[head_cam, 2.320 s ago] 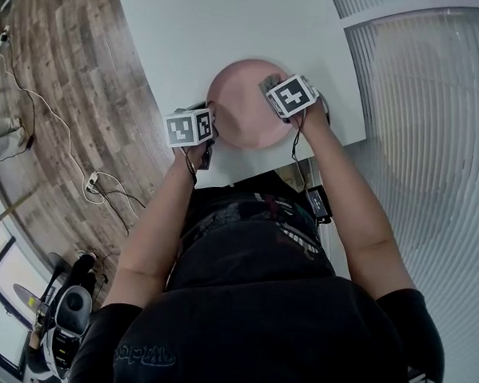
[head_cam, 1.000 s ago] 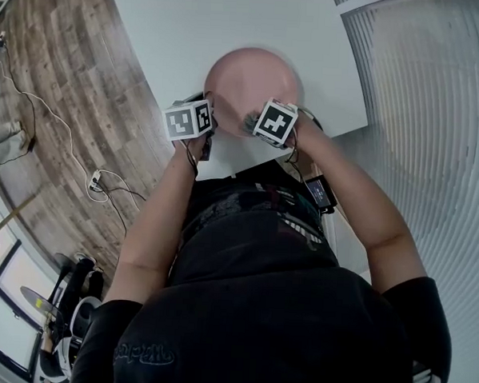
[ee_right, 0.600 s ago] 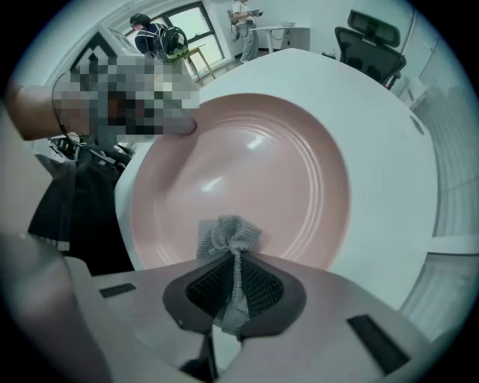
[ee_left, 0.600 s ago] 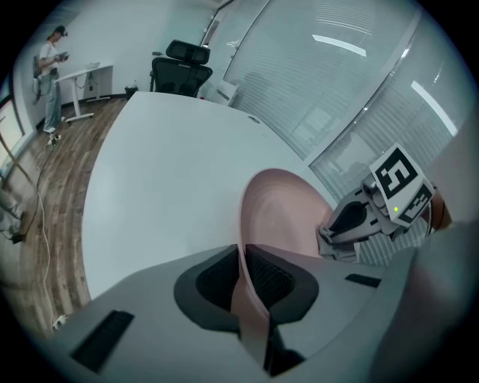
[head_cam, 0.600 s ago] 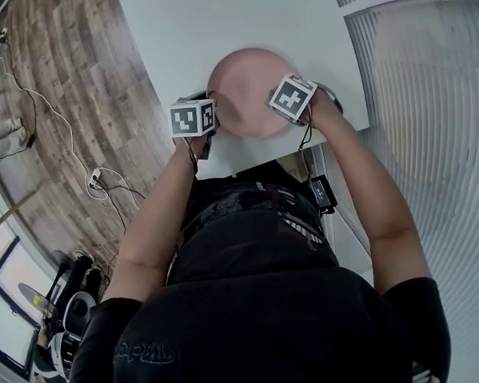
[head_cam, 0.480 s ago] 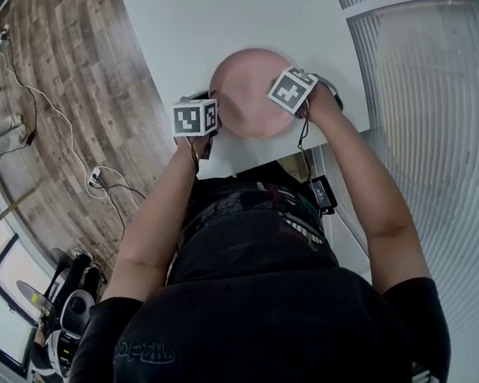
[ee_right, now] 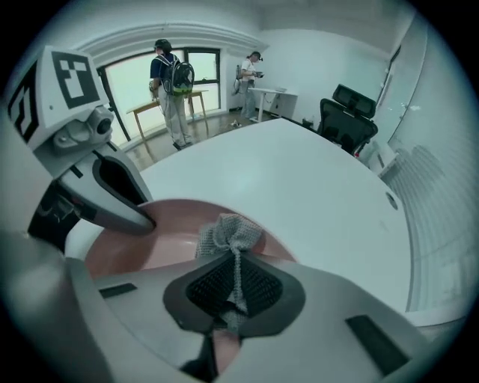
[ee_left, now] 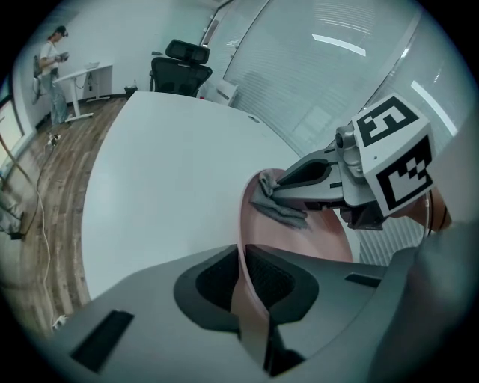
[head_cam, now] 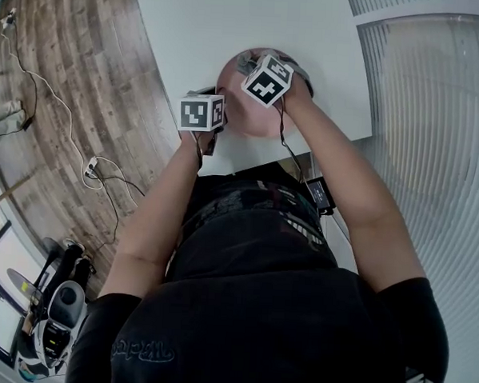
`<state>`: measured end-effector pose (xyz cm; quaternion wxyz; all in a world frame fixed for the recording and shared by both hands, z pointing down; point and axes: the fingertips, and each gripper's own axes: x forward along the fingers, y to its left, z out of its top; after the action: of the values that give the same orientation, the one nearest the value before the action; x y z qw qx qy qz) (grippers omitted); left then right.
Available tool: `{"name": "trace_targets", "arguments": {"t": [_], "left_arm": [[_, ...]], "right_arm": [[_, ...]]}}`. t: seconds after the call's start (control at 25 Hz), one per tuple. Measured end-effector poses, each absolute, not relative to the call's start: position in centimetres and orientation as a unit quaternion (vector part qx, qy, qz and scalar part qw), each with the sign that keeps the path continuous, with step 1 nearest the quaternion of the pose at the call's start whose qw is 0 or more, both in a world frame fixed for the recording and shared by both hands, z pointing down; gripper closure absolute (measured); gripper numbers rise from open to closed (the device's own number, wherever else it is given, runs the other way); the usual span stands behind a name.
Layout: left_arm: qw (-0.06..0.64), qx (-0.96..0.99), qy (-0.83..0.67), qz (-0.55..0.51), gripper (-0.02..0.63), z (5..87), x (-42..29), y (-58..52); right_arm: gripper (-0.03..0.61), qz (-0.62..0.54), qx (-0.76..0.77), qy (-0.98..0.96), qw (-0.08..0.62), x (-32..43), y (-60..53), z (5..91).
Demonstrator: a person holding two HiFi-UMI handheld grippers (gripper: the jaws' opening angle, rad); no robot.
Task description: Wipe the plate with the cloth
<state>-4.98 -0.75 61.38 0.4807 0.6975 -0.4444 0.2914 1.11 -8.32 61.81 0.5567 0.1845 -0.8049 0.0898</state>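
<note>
A pink plate [head_cam: 263,116] lies on the white table near its front edge. My left gripper [head_cam: 215,105] is shut on the plate's left rim; in the left gripper view the rim [ee_left: 251,314] runs straight between the pads. My right gripper [head_cam: 249,67] points steeply down over the plate's far part, shut on a grey mesh cloth [ee_right: 228,233]. The bunched cloth [ee_left: 278,206] rests on the inside of the plate [ee_left: 307,243] close to its far rim. In the right gripper view my left gripper's finger [ee_right: 120,213] sits on the plate [ee_right: 142,243] at the left.
The white table [head_cam: 232,26] stretches away beyond the plate. A wooden floor with cables [head_cam: 60,105] lies to the left, a ribbed glass wall [head_cam: 421,84] to the right. A black office chair [ee_left: 179,63] and standing people [ee_right: 168,78] are at the table's far end.
My right gripper has swept the cloth from the plate's right side across to its far left part. The left gripper has kept its hold on the rim.
</note>
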Motion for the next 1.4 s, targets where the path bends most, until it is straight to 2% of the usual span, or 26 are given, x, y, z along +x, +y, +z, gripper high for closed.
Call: {"name": "trace_targets", "arguments": {"t": [0.32,0.68,1.04,1.24,1.4], "left_arm": [[0.494,0.686,-0.46,0.273,0.572,61.5,-5.1,-0.7],[0.493,0.686,-0.457,0.277,0.573,61.5,-5.0,-0.8],[0.496,0.685,-0.455,0.279,0.572,61.6,-5.1,-0.9],[0.495,0.685,-0.456,0.279,0.572,61.5,-5.0,-1.0],[0.495,0.685,-0.456,0.279,0.571,61.4,-5.0,-0.8]], "right_arm": [[0.548,0.124,0.111,-0.825,0.541,-1.0,-1.5,61.7],[0.548,0.146,0.044,-0.806,0.572,4.8,5.0,62.0],[0.548,0.144,0.124,-0.747,0.637,12.3,-0.6,62.6],[0.548,0.142,0.232,-0.758,0.592,11.7,-6.9,62.2],[0.549,0.116,0.253,-0.771,0.572,8.7,-9.0,62.0]]}}
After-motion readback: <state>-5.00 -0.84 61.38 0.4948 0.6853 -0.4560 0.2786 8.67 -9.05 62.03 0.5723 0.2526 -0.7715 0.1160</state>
